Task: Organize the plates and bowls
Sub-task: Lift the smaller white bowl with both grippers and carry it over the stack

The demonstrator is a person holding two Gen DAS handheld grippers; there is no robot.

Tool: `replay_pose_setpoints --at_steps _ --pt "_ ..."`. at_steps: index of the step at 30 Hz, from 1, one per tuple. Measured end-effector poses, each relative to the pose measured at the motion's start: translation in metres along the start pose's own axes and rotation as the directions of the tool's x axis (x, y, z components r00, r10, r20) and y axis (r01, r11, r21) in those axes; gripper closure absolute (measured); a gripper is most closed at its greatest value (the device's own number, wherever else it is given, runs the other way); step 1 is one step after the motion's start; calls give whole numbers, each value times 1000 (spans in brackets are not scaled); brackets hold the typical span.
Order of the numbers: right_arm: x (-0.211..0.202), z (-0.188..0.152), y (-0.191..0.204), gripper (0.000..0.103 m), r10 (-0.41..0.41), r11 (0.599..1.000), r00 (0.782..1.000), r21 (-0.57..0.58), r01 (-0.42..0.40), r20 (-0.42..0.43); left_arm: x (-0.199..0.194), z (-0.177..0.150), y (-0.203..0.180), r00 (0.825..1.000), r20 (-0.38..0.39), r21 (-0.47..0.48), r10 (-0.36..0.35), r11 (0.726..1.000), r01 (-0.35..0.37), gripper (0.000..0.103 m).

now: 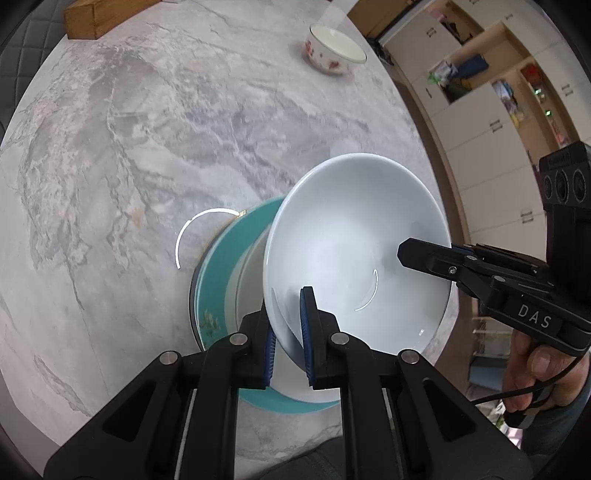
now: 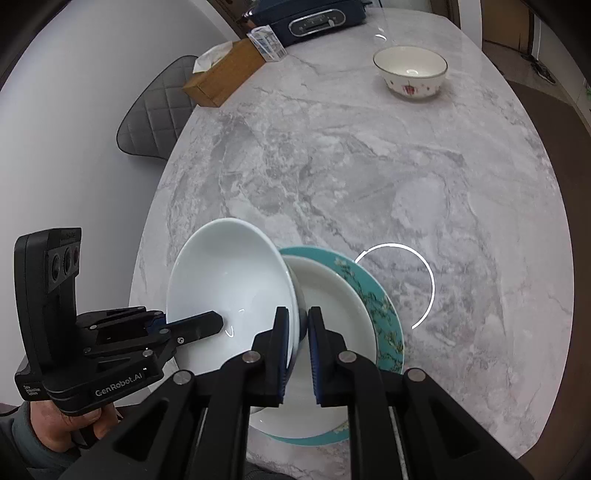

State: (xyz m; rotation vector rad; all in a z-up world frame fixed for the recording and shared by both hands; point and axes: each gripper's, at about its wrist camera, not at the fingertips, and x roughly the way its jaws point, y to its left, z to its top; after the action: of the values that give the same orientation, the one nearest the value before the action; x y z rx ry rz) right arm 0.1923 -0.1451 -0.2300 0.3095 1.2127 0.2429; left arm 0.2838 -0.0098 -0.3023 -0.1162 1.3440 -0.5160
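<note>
Gripping the white bowl [image 1: 354, 236] from both sides, the two tools carry it tilted, just above a teal plate [image 1: 216, 280]. On the left, the left tool [image 1: 290, 332] is clenched on the bowl's near-left rim, one blue pad inside and one outside the wall. Beneath the bowl a smaller white plate [image 2: 332, 295] lies on the teal plate, whose rim shows a floral branch pattern; this stack sits on the grey marble tabletop [image 1: 147, 147] close to its near edge. To the right, the right tool [image 2: 297, 350] is clamped on the opposite side of the bowl's rim, with a hand [image 1: 539, 373] wrapped round its grip. Farther back, towards the far right part of the tabletop, a small floral bowl [image 2: 410, 72] stands upright and alone, well apart from the stack. At the far left edge rests a wooden tissue box [image 2: 225, 75], with a dark appliance [image 2: 314, 18] beyond it.
</note>
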Motion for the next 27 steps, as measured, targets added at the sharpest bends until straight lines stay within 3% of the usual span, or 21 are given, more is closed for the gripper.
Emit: replay_pose_setpoints --at_steps 13,16,27 --pt "33 -32 -18 92 -67 997 994 35 70 -90 39 -10 -4 994 -77 94 76 993 -69 93" --pt "36 -34 -22 92 -68 996 993 43 73 -94 39 -9 -6 993 -63 108 95 990 -88 92" --pt "40 -32 -18 94 -97 995 991 10 98 -87 40 -5 -3 995 -65 71 80 995 -75 89"
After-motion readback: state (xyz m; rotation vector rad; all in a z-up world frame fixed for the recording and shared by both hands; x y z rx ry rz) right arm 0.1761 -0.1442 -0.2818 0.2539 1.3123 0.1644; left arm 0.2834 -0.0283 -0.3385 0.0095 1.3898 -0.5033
